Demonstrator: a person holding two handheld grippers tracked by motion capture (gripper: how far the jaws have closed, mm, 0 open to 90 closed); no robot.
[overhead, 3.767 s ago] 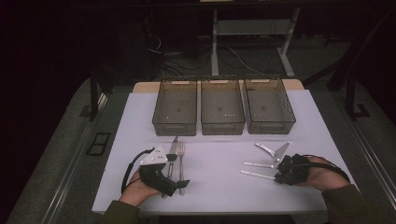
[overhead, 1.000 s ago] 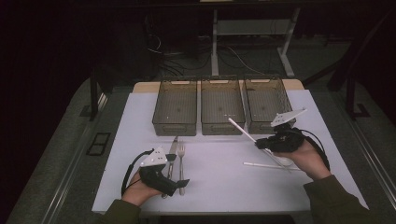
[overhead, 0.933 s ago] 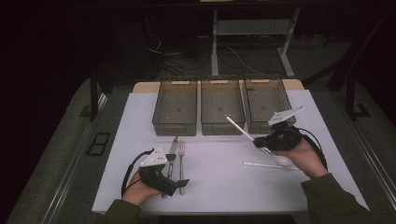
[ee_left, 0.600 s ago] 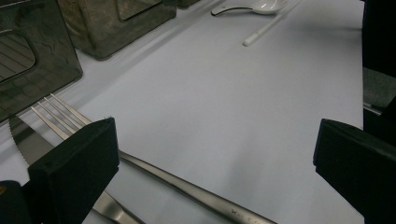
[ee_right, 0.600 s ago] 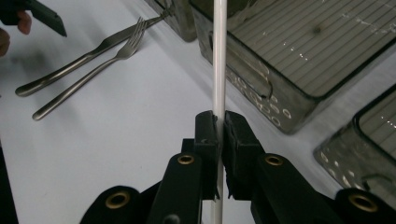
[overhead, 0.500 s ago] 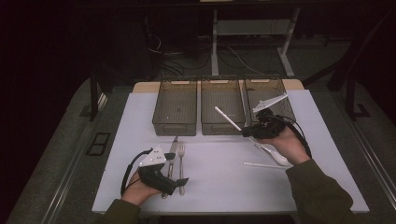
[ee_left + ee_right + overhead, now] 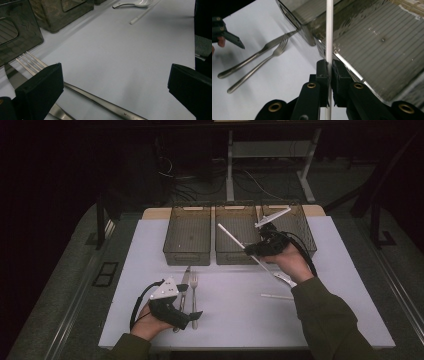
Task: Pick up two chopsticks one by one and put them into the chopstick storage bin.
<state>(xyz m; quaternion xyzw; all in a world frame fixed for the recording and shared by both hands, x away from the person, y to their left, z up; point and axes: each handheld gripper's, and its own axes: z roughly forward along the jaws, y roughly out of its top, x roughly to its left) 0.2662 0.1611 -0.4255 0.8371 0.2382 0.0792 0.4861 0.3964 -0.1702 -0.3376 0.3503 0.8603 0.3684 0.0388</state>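
Clamping a white chopstick point(image 7: 329, 30) over the middle bin point(image 7: 239, 240), right tool point(image 7: 329, 65); left tool point(image 7: 112, 82) wide, empty.

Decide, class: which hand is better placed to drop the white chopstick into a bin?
Right. The right gripper is shut on the white chopstick and sits at the middle bin. The left gripper is open, low beside the fork and knife, away from the bins.
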